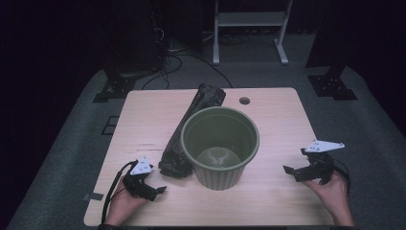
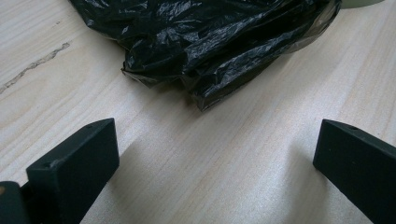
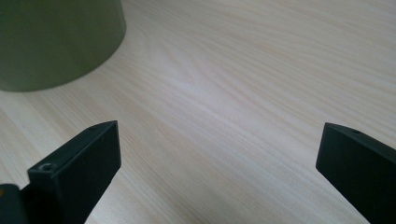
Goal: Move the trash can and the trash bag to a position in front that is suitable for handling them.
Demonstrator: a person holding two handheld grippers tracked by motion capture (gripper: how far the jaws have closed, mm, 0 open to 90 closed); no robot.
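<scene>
A green plastic bin (image 1: 219,146) stands upright in the middle of the wooden table (image 1: 277,115). A crumpled black plastic bag (image 1: 189,132) lies stretched along the bin's left side, from the far edge toward the front. My left gripper (image 1: 155,187) rests on the table at the front left, open and holding nothing, its jaws aimed at the bag's near end (image 2: 210,51). At the front right my right gripper (image 1: 294,165) is open too, pointing toward the bin's wall (image 3: 51,42), a short way off it.
A round cable hole (image 1: 244,100) sits near the table's far edge. Beyond the table are a white stand's feet (image 1: 249,33), cables and dark frames on the grey floor. Bare wood lies between each gripper and the bin.
</scene>
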